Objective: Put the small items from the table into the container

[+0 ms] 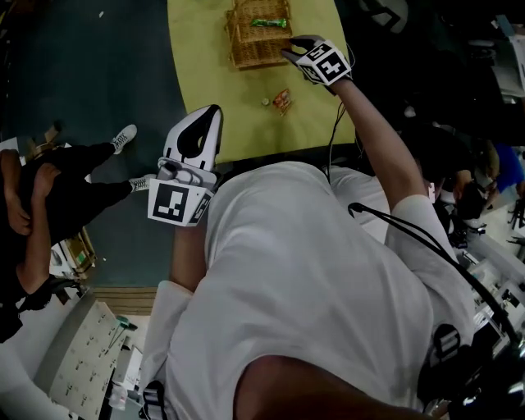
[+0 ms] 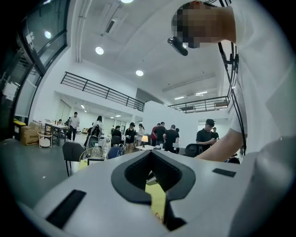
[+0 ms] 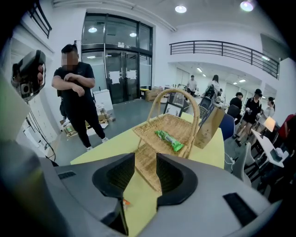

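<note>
A yellow table (1 wicker basket on it) over dark floor.

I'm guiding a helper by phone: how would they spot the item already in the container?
On the yellow table stands a wicker basket with a handle. Inside it lies a long green packet, the only green thing there; the small orange packet lies outside, on the tabletop.

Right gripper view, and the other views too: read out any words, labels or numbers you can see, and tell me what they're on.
Paper bag: print too small to read.
Green packet in the basket: print blurred, unreadable.
Orange packet on the table: too small to read.
Nothing else is legible.
</note>
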A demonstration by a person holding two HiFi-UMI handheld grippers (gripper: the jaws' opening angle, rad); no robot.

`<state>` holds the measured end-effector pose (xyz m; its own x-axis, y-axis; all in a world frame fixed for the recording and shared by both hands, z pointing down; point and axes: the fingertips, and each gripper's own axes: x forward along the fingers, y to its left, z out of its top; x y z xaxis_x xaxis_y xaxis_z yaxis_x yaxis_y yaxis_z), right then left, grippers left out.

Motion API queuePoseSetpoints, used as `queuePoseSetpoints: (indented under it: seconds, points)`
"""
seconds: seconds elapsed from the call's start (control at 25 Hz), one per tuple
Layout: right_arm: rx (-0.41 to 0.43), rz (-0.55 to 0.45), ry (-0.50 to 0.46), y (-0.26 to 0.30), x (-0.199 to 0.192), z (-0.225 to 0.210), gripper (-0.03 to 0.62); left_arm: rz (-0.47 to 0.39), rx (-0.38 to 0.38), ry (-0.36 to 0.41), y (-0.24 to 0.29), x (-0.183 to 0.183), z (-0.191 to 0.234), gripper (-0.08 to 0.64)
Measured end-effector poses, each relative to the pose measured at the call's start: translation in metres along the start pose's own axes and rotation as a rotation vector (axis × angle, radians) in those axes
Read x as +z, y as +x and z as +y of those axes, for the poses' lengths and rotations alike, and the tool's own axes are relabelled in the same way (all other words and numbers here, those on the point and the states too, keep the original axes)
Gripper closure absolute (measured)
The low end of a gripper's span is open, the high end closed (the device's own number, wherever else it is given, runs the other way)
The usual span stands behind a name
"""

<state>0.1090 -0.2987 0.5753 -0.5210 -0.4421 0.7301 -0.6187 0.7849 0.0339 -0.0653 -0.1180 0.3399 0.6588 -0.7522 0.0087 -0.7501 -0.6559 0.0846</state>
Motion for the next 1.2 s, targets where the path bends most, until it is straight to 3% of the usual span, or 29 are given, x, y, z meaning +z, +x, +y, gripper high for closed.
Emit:
queuePoseSetpoints:
  seconds: [0.6, 1.0, 1.2]
  points:
    - [0.115, 0.152, 0.140, 0.030, -0.119, 0.098, 0.436, 0.073, 0.031, -0.021, -0.037, -0.001, -0.010, 0.552]
    - [0.124, 0.251, 0.223, 0.058, -0.216, 0.087, 0.436, 0.162, 0.059, -0.050, -0.021, -0.048, -0.023, 0.552]
    - [0.142, 0.266, 0.298, 0.077, -0.233, 0.093, 0.436, 0.192, 0.066, -0.064, -0.026, -0.062, -0.019, 0.552]
